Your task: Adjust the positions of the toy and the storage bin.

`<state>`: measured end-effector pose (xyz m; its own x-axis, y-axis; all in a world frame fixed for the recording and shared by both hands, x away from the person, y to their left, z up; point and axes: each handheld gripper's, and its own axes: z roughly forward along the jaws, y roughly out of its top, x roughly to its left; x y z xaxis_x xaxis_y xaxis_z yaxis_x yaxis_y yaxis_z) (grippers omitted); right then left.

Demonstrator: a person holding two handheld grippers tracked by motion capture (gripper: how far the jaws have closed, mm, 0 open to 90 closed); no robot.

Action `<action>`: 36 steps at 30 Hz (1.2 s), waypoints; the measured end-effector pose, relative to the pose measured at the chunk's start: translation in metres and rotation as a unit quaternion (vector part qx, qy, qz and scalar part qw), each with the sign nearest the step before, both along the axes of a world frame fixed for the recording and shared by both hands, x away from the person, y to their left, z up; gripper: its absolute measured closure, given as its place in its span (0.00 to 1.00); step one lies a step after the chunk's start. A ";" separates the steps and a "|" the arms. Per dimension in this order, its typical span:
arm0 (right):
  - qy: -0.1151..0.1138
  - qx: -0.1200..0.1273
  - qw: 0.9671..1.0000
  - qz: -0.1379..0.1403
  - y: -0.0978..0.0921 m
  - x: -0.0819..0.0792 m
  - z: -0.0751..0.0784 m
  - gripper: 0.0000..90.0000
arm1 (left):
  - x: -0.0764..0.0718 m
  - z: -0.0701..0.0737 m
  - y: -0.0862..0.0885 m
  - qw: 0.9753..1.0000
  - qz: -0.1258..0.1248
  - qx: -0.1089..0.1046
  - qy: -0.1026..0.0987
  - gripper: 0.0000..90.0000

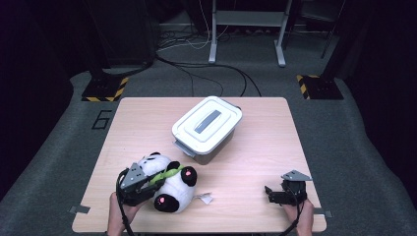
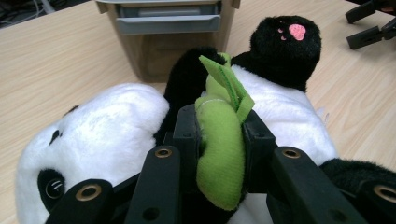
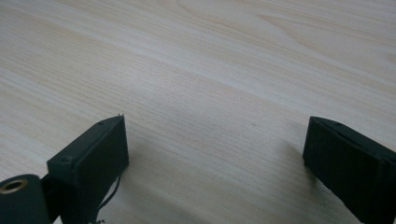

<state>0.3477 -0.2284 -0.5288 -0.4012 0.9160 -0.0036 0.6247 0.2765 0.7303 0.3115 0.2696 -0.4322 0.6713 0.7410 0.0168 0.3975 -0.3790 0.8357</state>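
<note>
Our left gripper [image 2: 219, 140] has its two black jaws pinched onto the green plush piece [image 2: 219, 154] that sits on the panda's belly, the fabric bulging between the pads and its folded leaf tip sticking up above them. In the high view the same gripper [image 1: 147, 183] lies over the panda toy [image 1: 164, 182], which rests on its back near the front left corner of the tabletop [image 1: 255, 147], a small white tag trailing from it toward the front edge. We judge the panda to be light, soft and squashy, so it should lift easily but will sag and swing from a small hold; the green piece is only a sewn-on part, and the body may dangle and twist under it. A firmer hold would be across the narrow dark band between head and belly, or on a black leg with its pink paw [image 2: 297, 31], where the stuffing gives the pads something to bite. Just behind the toy, toward the middle of the tabletop, stands the lidded storage box [image 1: 206, 129], lid on. Our right gripper [image 1: 280, 193] waits near the front right corner with its jaws spread wide over bare wood, holding nothing.
</note>
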 end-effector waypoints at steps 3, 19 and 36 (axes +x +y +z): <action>0.000 0.000 1.000 -0.001 0.000 0.000 0.000 0.07 | -0.002 0.003 0.007 1.000 0.008 0.008 -0.004 0.81; -0.002 0.000 1.000 -0.003 0.000 0.000 0.000 0.07 | 0.008 0.018 0.049 0.992 0.124 0.020 -0.021 0.81; -0.001 -0.001 1.000 -0.001 0.000 0.000 0.000 0.07 | 0.046 -0.012 0.057 0.979 0.204 0.013 0.005 0.79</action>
<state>0.3479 -0.2287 -0.5289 -0.3985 0.9172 -0.0061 0.6235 0.2757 0.7316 0.3578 0.3264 -0.4439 0.3205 0.9467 0.0330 0.5287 -0.2077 0.8230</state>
